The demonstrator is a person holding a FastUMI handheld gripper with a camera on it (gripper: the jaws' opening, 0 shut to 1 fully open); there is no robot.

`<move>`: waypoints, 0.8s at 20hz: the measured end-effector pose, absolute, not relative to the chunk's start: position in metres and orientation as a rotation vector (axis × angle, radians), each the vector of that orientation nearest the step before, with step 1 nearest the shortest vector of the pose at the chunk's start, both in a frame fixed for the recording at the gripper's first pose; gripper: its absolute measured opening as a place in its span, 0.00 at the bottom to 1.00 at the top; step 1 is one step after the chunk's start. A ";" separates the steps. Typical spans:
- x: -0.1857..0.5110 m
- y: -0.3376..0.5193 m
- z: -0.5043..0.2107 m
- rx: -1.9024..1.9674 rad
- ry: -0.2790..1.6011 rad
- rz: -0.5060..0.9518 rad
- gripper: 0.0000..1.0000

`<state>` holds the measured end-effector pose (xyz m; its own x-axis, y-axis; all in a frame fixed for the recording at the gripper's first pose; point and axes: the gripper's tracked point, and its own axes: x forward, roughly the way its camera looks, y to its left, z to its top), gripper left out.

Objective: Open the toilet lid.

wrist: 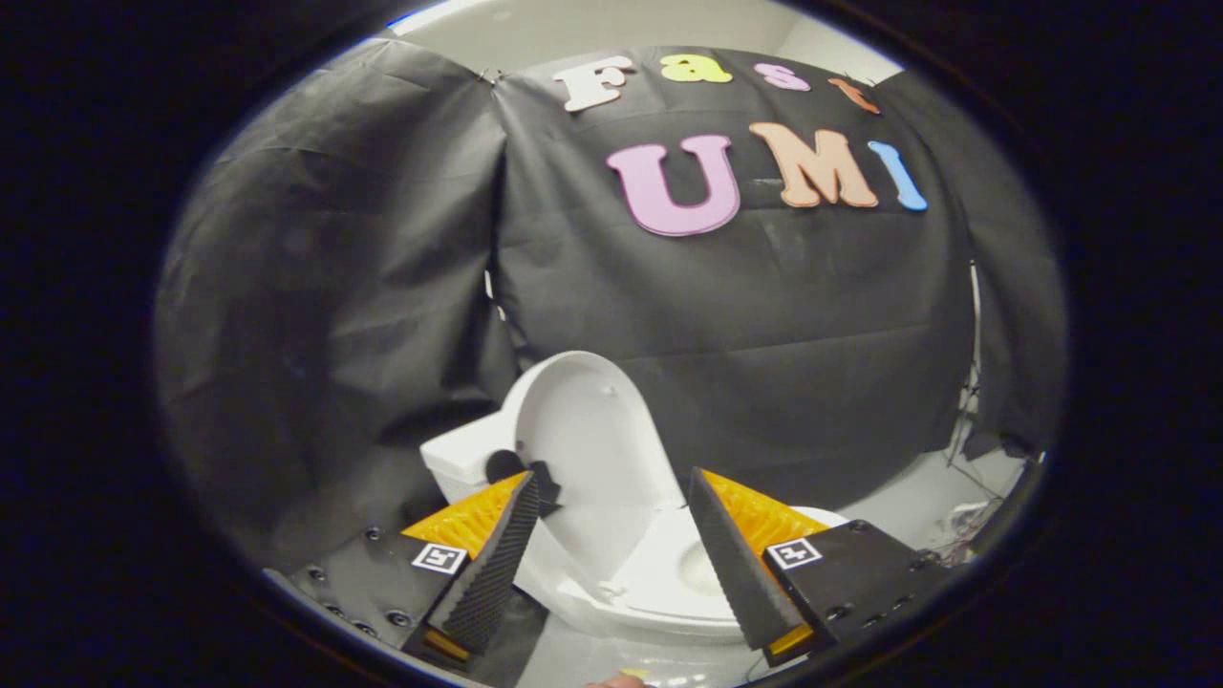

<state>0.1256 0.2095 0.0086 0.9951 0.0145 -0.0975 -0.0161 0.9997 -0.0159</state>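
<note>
Lid: white oval plastic toilet lid (585, 441) is standing raised against the white tank (465, 457).
Gripper: black-and-orange two-finger gripper (611, 489) is hanging spread, released, grasping nothing, before the bowl (669, 583).

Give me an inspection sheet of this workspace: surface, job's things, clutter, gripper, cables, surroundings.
Surface: pale floor around the toilet.
Job's things: toilet just ahead of the fingers; lid raised upright, bowl exposed; tank behind the lid.
Clutter: small dark items at the floor's far edge, too small to tell.
Gripper: gripper open, fingers apart, holding nothing, toilet seen between them.
Cables: thin wires along the cloth's edge.
Surroundings: black cloth walls, pale wall above.
</note>
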 end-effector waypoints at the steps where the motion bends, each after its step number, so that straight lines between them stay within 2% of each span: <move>1: 0.122 0.203 0.008 -0.022 0.107 0.021 0.98; 6: 0.099 0.148 0.000 -0.103 0.146 -0.015 0.98; 16: 0.054 0.052 0.016 -0.090 0.050 -0.116 0.98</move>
<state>0.0544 0.0516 0.0163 0.9921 -0.1176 -0.0444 0.1132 0.9893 -0.0926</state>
